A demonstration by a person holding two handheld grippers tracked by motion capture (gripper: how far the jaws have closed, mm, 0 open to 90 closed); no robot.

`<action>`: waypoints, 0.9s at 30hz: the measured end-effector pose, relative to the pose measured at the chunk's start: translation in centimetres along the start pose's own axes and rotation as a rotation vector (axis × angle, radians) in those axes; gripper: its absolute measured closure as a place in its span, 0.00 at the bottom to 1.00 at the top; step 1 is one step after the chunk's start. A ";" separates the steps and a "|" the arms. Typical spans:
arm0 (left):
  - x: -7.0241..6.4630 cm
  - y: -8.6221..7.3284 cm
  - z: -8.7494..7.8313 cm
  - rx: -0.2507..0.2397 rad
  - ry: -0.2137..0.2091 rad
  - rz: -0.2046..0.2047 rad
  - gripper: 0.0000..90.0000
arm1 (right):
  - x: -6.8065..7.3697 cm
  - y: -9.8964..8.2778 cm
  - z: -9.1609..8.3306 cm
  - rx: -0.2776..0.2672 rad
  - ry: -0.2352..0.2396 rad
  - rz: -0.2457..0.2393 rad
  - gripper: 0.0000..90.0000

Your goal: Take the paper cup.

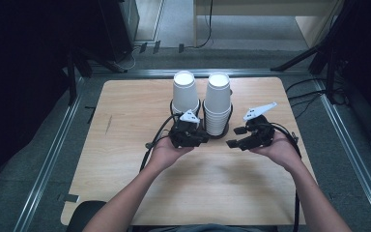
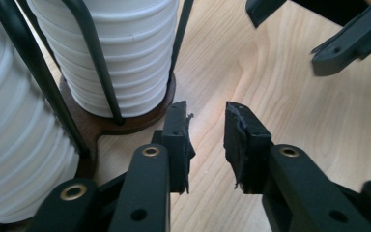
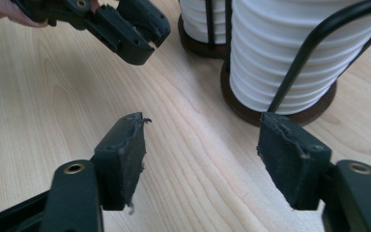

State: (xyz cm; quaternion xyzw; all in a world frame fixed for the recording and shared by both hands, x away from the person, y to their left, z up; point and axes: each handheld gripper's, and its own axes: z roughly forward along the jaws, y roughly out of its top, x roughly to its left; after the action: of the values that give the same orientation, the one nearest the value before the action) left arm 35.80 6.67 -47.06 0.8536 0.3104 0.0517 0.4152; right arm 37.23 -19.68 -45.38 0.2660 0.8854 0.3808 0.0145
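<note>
Two stacks of white paper cups stand upside down in a black wire holder on a dark round base, the left stack (image 1: 185,93) beside the right stack (image 1: 217,104). My left gripper (image 1: 203,137) sits just in front of the holder, its jaws a little apart over bare wood. In the left gripper view the left gripper (image 2: 207,140) has nothing between its pads, and the holder's base (image 2: 101,124) lies close at left. My right gripper (image 1: 235,137) hovers right of the stacks. Its jaws (image 3: 203,154) stand wide, empty, with a cup stack (image 3: 290,53) ahead at right.
The light wooden table (image 1: 125,145) has bare surface to the left and in front of the hands. Each gripper faces the other: the right one (image 2: 352,38) appears at top right of the left gripper view, the left one (image 3: 121,26) at top left of the right gripper view. Dark stands and cables surround the table.
</note>
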 end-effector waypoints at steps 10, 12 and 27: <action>-0.2 2.0 -0.2 0.020 0.014 -0.020 0.91 | -0.5 2.6 -1.3 0.015 -0.011 -0.011 0.35; -0.1 2.3 -0.2 0.021 0.023 -0.016 0.93 | -0.6 3.1 -1.6 0.015 -0.014 -0.014 0.35; 0.5 4.6 0.3 0.025 0.051 -0.055 1.00 | -1.2 6.3 -3.4 0.005 -0.054 -0.025 0.30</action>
State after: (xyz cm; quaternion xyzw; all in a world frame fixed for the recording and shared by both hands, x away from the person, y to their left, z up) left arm 38.57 4.59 -43.92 0.8481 0.3450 0.0583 0.3978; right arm 40.40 -18.95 -38.84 0.2651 0.8890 0.3711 0.0423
